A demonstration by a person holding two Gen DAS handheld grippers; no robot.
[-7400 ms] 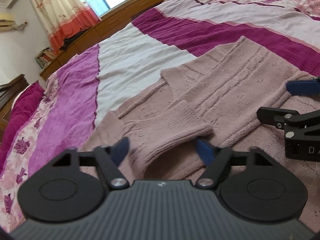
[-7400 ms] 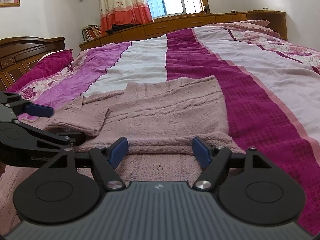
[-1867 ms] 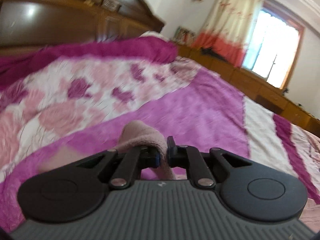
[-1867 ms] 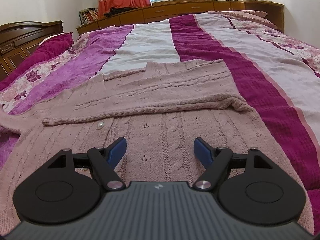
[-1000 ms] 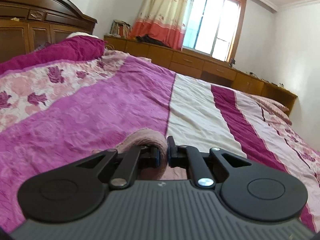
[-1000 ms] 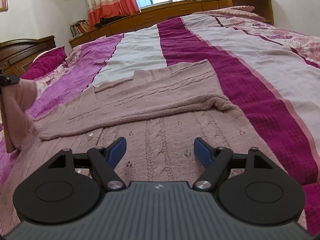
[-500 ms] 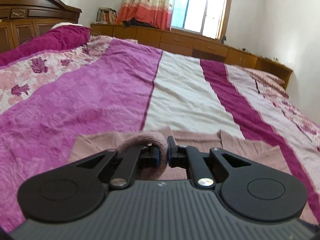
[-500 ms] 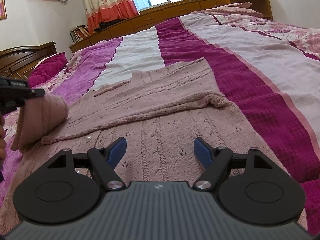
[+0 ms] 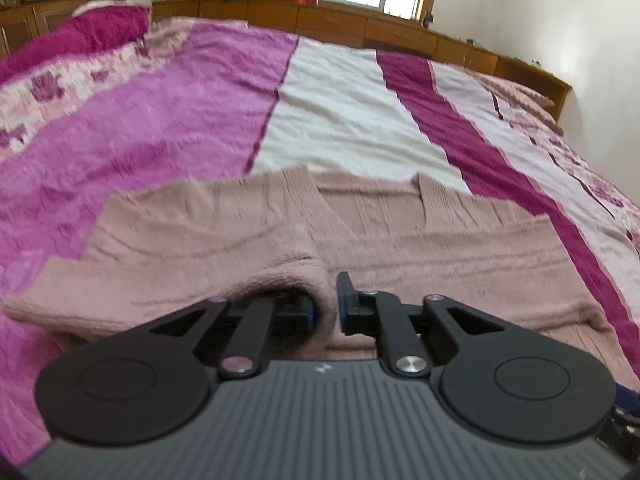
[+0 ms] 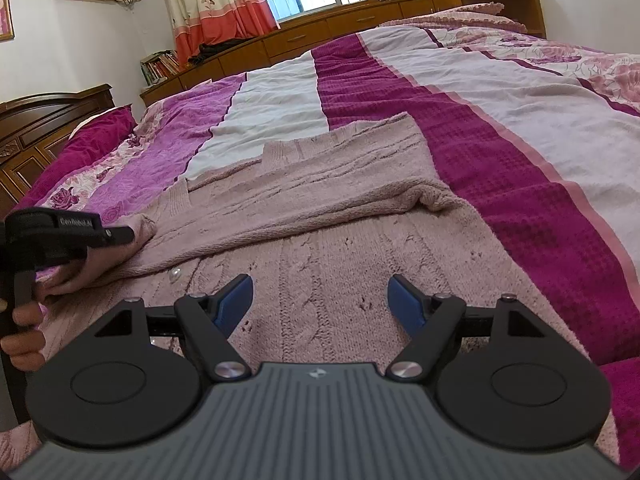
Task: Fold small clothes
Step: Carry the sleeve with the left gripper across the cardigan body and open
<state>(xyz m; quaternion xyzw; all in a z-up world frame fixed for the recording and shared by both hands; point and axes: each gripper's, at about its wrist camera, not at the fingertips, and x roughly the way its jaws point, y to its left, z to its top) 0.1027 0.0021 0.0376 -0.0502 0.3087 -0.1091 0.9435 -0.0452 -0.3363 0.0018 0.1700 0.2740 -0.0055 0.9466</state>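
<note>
A pink knitted cardigan [image 10: 340,200] lies flat on the bed, its right sleeve folded across the chest. In the left wrist view the cardigan [image 9: 400,232] fills the foreground, and its left sleeve cuff [image 9: 288,268] is humped over the body just ahead of my left gripper [image 9: 326,300]. The jaws are opening, a narrow gap shows, and the cuff still lies between them and over the left finger. From the right wrist view the left gripper [image 10: 120,236] reaches in from the left edge with the sleeve [image 10: 138,228] at its tip. My right gripper [image 10: 320,300] hovers open over the cardigan's lower front, holding nothing.
The bedspread [image 10: 500,128] has purple, white and magenta stripes. A dark wooden headboard [image 10: 44,120] and a magenta pillow [image 10: 100,124] are at the left. Low wooden cabinets [image 10: 340,24], books and a curtained window line the far wall. A hand [image 10: 24,336] holds the left gripper's handle.
The left gripper has come down and inward over the cardigan, carrying the sleeve cuff onto the body, and its jaws have parted slightly. The right gripper has stayed in place.
</note>
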